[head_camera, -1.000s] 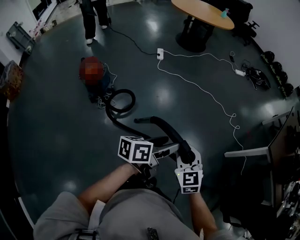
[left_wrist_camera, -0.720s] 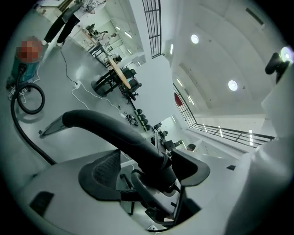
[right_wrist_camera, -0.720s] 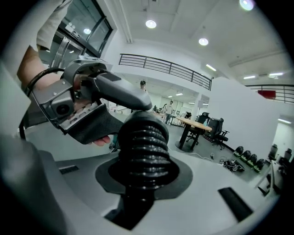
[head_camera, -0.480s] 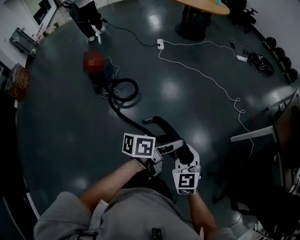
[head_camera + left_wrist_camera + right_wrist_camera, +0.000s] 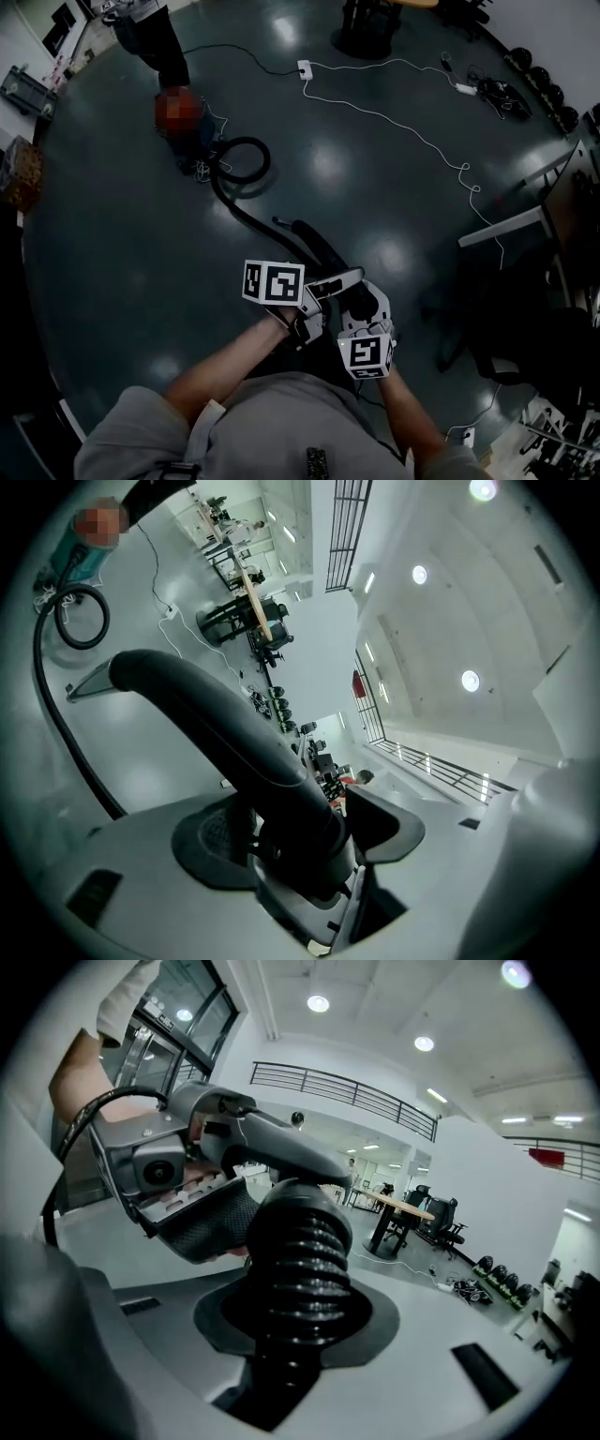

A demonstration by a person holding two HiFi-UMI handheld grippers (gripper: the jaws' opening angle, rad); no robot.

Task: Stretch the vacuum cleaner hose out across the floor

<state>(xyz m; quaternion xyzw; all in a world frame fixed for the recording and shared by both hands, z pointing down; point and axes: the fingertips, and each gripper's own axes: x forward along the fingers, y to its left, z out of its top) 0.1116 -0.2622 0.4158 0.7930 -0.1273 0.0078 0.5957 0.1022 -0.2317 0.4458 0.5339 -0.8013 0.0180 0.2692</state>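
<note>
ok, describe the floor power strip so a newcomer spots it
Find the black table base at the floor's far end. Just left lies a small white power strip, where a black cable meets a white one; the other white block sits far right.

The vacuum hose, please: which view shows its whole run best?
The head view shows most of the hose, including the loop beside the canister. The left gripper view shows handle and loop; the right gripper view only the ribbed cuff.
</note>
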